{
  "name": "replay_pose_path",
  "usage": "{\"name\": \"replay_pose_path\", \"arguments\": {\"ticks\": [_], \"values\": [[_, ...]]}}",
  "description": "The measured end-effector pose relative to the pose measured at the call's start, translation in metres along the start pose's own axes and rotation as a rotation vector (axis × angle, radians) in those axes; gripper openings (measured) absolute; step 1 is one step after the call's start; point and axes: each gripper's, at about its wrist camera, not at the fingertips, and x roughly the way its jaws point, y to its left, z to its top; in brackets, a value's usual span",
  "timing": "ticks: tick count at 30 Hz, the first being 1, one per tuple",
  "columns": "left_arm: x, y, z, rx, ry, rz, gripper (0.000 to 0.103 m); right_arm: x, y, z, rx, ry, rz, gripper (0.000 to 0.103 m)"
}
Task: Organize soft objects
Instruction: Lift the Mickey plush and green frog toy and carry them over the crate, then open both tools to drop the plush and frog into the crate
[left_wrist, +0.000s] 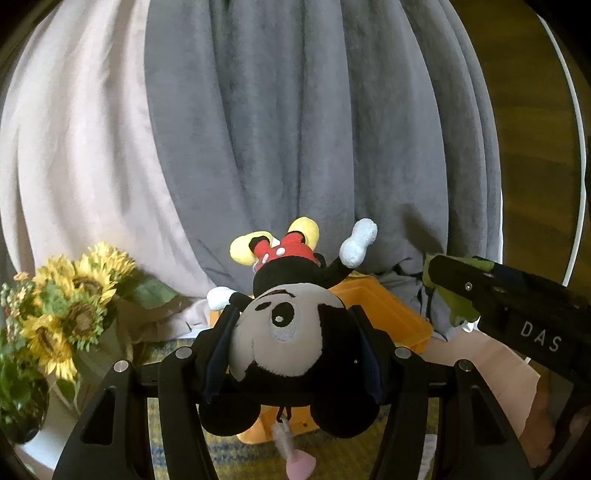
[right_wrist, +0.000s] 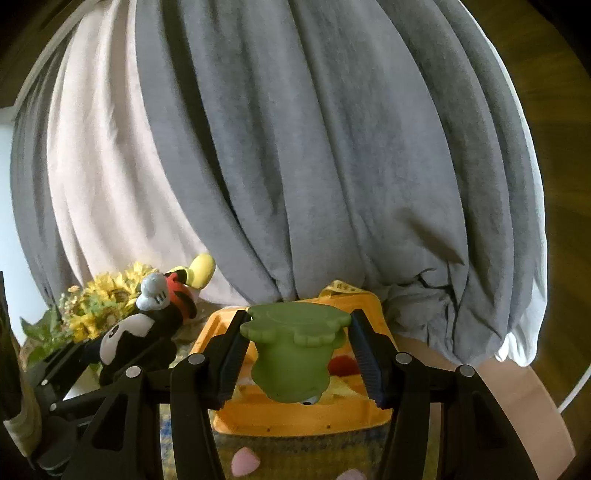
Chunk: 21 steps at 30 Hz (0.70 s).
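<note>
Left gripper (left_wrist: 295, 354): jaws clamped on the head of a mouse plush (left_wrist: 291, 332), held upside down, feet at 12 o'clock. Right gripper (right_wrist: 295, 354): jaws closed on a green toy (right_wrist: 293, 350), also inverted, flat base up. Both hang above an orange bin (right_wrist: 295, 413) that sits on a patterned yellow cloth.

Risks, judged:
- Plush head is round and compressible; it could squirm out of the jaws if tilted.
- Its dangling cord and pink tag (left_wrist: 299, 463), at 6 o'clock, could snag the bin rim.
- The two grippers are close; they could collide over the bin.
- Sunflowers (left_wrist: 66, 306) at 9 o'clock could be knocked.

Materials: plush is fuzzy and stuffed; green toy looks smooth and rubbery; bin is rigid plastic; grey curtain (right_wrist: 314, 147) behind hangs in soft folds.
</note>
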Motion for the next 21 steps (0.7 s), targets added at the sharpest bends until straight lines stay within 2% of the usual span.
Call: {"name": "replay_pose_path", "arguments": {"ticks": [12, 21], "values": [[0.062, 0.006, 0.01, 0.09, 0.031, -0.015, 0.059, 0.055, 0.001, 0.006, 0.0, 0.033, -0.047, 0.056], [0.115, 0.013, -0.001, 0.155, 0.104, -0.03, 0.059, 0.112, -0.005, -0.005, -0.012, 0.127, -0.087, 0.056]]}}
